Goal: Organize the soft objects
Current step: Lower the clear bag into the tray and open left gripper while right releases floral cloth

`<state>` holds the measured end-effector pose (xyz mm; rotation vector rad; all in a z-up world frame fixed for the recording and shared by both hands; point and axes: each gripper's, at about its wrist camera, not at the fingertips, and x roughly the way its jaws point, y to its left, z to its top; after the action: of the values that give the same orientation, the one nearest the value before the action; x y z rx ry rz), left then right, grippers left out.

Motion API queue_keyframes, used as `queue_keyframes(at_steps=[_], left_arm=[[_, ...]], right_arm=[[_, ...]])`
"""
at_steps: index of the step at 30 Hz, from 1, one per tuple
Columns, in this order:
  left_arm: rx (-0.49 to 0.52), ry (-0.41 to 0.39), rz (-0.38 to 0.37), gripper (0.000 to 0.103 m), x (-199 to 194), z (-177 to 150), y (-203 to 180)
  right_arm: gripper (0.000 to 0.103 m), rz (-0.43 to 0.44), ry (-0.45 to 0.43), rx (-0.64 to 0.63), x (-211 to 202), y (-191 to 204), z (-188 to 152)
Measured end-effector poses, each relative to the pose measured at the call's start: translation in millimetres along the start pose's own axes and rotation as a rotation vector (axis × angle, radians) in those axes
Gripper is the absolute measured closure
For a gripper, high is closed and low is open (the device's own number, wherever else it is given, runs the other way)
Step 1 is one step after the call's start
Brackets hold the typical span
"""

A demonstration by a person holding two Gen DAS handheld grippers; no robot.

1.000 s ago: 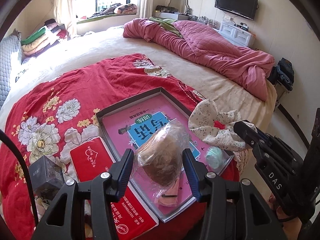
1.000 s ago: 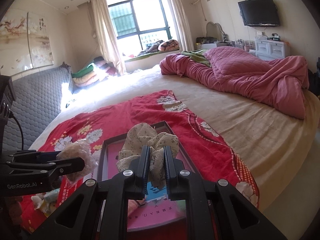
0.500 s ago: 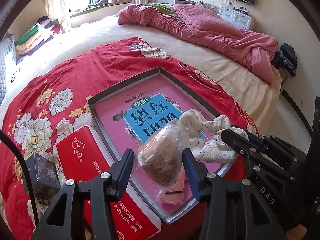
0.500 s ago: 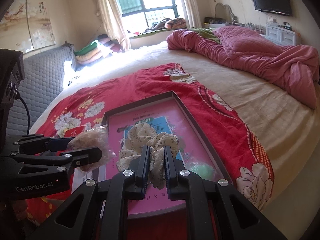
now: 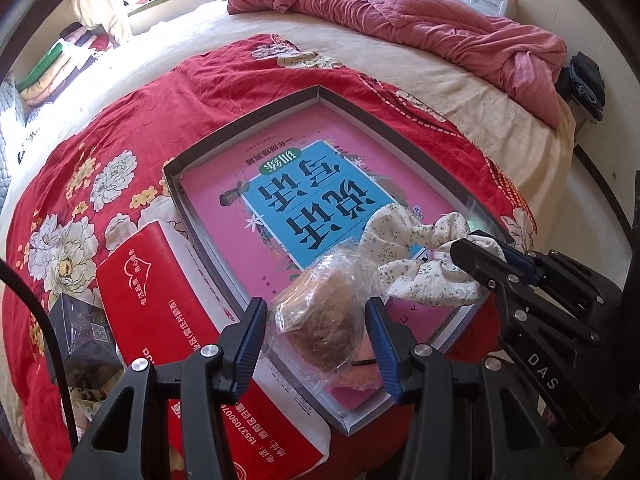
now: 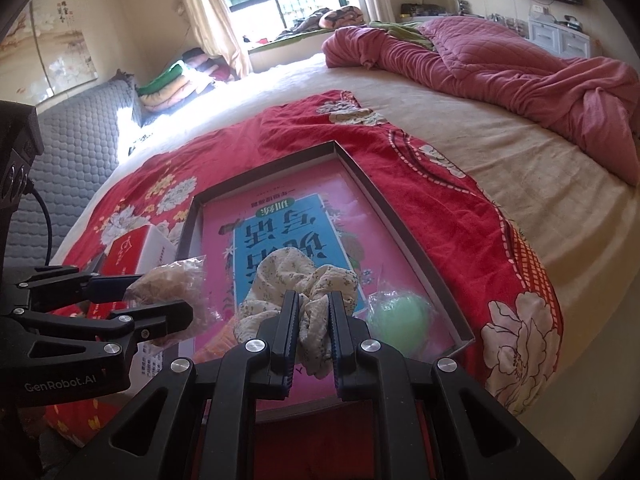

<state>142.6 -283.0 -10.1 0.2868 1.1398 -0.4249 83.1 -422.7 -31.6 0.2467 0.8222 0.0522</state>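
A shallow grey box [image 5: 208,148] with a pink and blue book inside lies on the red floral blanket. My left gripper [image 5: 316,320] is shut on a brown soft thing in a clear plastic bag [image 5: 332,312], held over the box's near end; it also shows in the right wrist view [image 6: 168,284]. My right gripper [image 6: 314,320] is shut on a white floral scrunchie [image 6: 304,284], which is low over the book and also shows in the left wrist view [image 5: 416,252]. A green ball in plastic [image 6: 400,316] lies in the box's near right corner.
A red and white tissue pack [image 5: 160,280] lies left of the box, with a dark small box [image 5: 80,328] beside it. A pink quilt [image 5: 440,28] is bunched at the far side of the bed. The bed edge [image 5: 560,168] drops off to the right.
Both grippers have come down toward the box. The scrunchie has dropped from above the box to just over the book. The bagged thing stays held in the left gripper.
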Motion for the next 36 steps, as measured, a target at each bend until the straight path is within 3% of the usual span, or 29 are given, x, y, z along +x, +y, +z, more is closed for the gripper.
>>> queue_keyframes(at_steps=[17, 20, 36], left_arm=[[0.027, 0.099, -0.004, 0.051, 21.4, -4.3, -6.1], [0.024, 0.103, -0.017, 0.051, 22.4, -5.2, -6.9], [0.015, 0.083, -0.049, 0.048, 21.8, -5.1, -7.3]], right_arm=[[0.076, -0.009, 0.052, 0.011, 10.6, -3.3, -3.7], [0.072, -0.007, 0.041, 0.012, 7.8, -3.0, -2.6], [0.071, -0.01, -0.019, 0.04, -5.7, -6.6, 3.6]])
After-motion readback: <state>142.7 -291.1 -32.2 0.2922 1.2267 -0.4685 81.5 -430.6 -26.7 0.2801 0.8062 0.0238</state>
